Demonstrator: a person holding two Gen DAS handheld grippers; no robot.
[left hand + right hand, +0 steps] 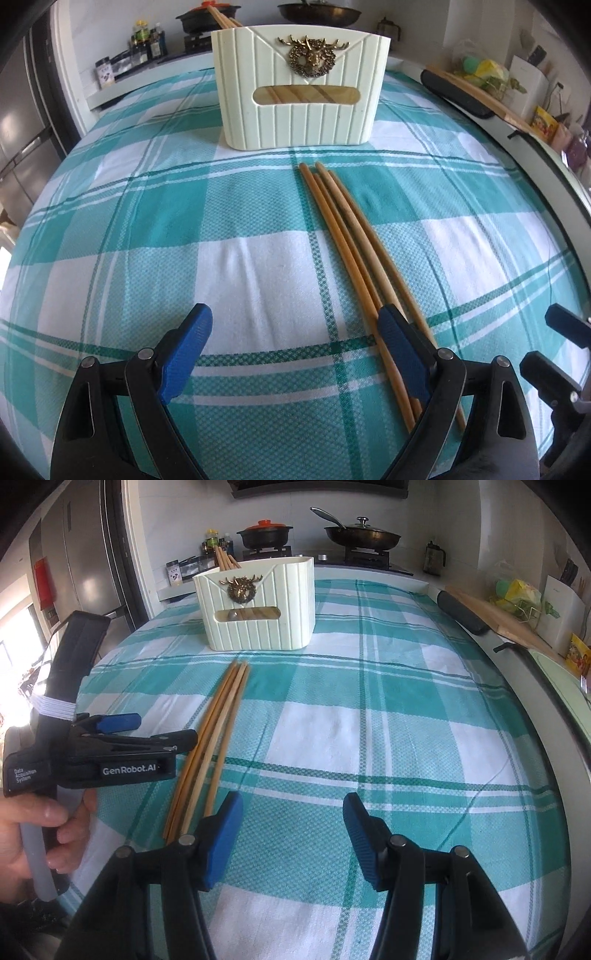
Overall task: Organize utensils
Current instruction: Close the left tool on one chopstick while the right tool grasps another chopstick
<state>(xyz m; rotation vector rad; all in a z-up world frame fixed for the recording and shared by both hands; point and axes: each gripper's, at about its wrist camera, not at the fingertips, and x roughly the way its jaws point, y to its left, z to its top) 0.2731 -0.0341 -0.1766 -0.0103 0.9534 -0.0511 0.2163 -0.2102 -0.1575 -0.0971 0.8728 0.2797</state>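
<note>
Several wooden chopsticks (pixel 347 236) lie side by side on the teal plaid tablecloth (pixel 147 229), pointing at a cream ribbed holder (pixel 299 107) with a brass deer emblem; more chopsticks (pixel 221 16) stand in it. My left gripper (pixel 295 332) is open and empty, its right finger (pixel 399 339) over the near ends of the loose chopsticks. In the right wrist view the chopsticks (pixel 218 734) lie left of my open, empty right gripper (pixel 291 819). The left gripper (pixel 125 734) shows at far left, held by a hand. The holder (pixel 258 605) stands beyond.
A stove with a black pot (pixel 264 535) and a lidded pan (pixel 362 535) is behind the table. Bottles and jars (pixel 210 550) stand at back left. A cutting board (pixel 491 616) and bags lie along the right edge. A fridge (pixel 81 561) stands at left.
</note>
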